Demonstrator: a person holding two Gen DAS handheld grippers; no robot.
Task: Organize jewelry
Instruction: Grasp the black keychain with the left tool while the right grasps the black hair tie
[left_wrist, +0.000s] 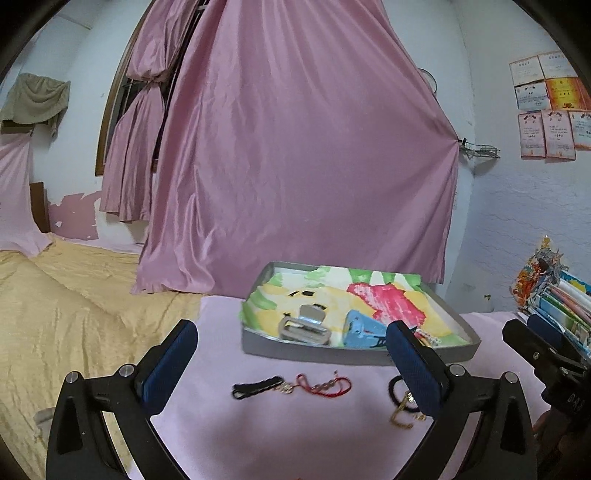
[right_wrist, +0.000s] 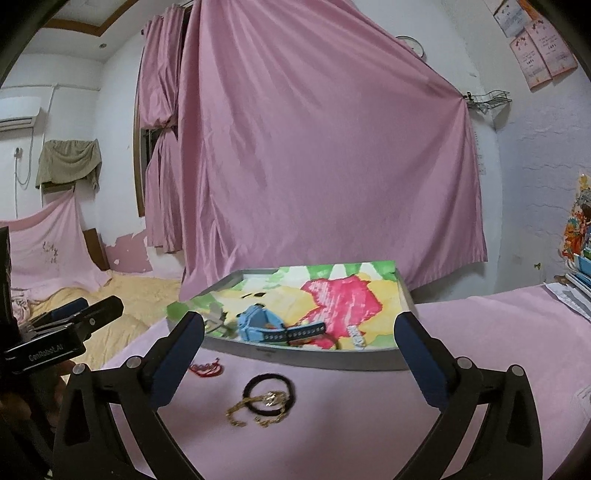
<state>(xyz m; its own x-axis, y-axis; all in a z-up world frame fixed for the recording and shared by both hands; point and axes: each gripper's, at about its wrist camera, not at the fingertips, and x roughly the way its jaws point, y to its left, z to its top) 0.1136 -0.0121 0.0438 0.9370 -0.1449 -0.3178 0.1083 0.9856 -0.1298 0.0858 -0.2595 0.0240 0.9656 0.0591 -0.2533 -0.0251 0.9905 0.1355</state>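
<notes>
Left wrist view: left tool (left_wrist: 291, 349) spread wide, nothing between the blue pads, hovering above the pink-covered tabletop (left_wrist: 207, 424). Grey tray (left_wrist: 314, 352) sits ahead on the tabletop, lined with a colourful printed cloth (left_wrist: 384, 299). Inside it: a silver metal piece (left_wrist: 304, 325) near the front-left, a blue watch (left_wrist: 360, 328) just right of it, a small sparkly piece (left_wrist: 428, 338) partly hidden behind the right finger. Outside the tray, on the tabletop in front of it: a black clip (left_wrist: 256, 386) touching a red cord bracelet (left_wrist: 321, 386), blurred. Further right, a black hair tie (left_wrist: 397, 391) and a gold chain (left_wrist: 402, 415), both partly covered by the right finger. The other tool shows at the right edge

Right wrist view: right tool (right_wrist: 299, 347) also wide apart, holding nothing, above the tabletop (right_wrist: 498, 332). Black hair tie (right_wrist: 271, 395) lies between the fingers with the gold chain (right_wrist: 258, 406) draped across it, touching. Red cord bracelet (right_wrist: 207, 369) well left of them, near the left finger. Tray (right_wrist: 306, 356) behind, with blue watch (right_wrist: 258, 325) and a dark studded strap (right_wrist: 306, 330) touching it. Stack of books (right_wrist: 580, 266) at the far right edge. Pink curtain (right_wrist: 314, 147) behind the tray; bed with yellow cover (left_wrist: 55, 295) to the left
</notes>
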